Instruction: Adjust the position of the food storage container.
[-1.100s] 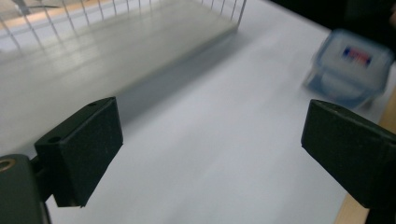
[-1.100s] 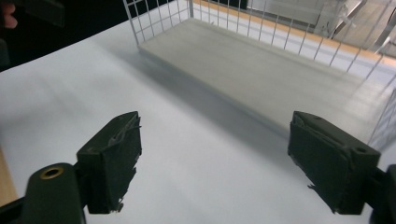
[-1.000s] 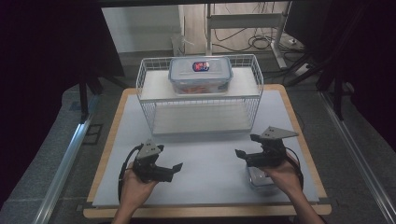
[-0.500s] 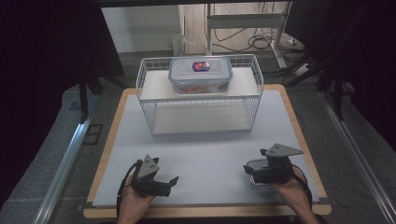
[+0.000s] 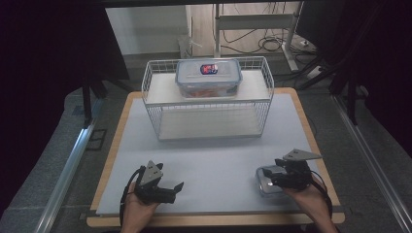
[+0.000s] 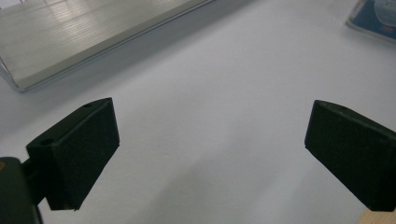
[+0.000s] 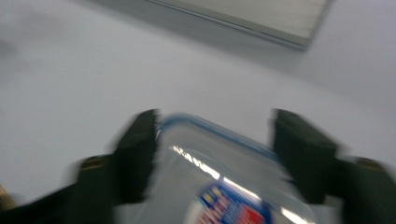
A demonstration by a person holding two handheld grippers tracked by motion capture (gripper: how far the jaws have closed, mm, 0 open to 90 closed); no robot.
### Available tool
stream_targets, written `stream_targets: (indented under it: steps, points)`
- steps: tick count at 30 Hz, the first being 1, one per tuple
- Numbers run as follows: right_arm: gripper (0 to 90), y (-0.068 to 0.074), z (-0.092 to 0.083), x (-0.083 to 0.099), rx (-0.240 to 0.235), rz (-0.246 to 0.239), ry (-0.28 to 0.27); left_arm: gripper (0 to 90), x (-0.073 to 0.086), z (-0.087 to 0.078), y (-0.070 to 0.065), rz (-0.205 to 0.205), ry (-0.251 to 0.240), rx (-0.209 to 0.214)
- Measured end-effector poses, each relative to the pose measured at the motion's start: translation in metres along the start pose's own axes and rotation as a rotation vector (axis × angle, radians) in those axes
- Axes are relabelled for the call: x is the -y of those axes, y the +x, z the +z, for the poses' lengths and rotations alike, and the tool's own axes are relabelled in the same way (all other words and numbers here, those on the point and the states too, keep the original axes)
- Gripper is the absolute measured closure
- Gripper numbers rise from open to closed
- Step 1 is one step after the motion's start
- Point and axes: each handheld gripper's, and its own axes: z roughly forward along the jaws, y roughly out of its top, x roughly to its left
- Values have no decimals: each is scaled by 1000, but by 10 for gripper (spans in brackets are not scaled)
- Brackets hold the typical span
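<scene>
Grasp step: right gripper [image 5: 270,180] jaws, just closing, straddle small container [image 7: 224,186] at near right of mat [image 5: 214,155]; contact unclear, img blurred. Left gripper [image 6: 210,154] wide, empty, near left. Next: firm squeeze, then lift, prob. toward wire rack [image 5: 209,104].

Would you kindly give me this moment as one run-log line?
left gripper: open, nothing between jaws | right gripper: jaws just closing around small lidded container on mat | second container: on wire rack

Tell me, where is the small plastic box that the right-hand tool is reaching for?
In the high view the small plastic box lies on the white mat near its front right corner, between the jaws of the right gripper, well in front of the wire basket.
</scene>
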Motion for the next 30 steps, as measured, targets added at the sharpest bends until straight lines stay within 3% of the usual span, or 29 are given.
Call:
stream_targets:
  steps: [1, 8, 14, 20, 30]
  points:
    - [552, -4, -4, 1, 24, 11, 3, 32, 0, 0, 0, -4, 0, 1]
    - [892, -31, -27, 17, 125, 54, 39, 35, 0, 0, 0, -4, 4, 3]
    - [894, -47, -38, 28, 252, 72, 82, 35, 1, 1, 1, -9, 14, 2]
    - [894, -47, -36, 42, 207, 124, 142, 35, 1, 2, 1, -18, 18, 1]
    - [894, -29, -32, 42, 159, 132, 165, 37, -1, 4, -4, -10, 32, 12]
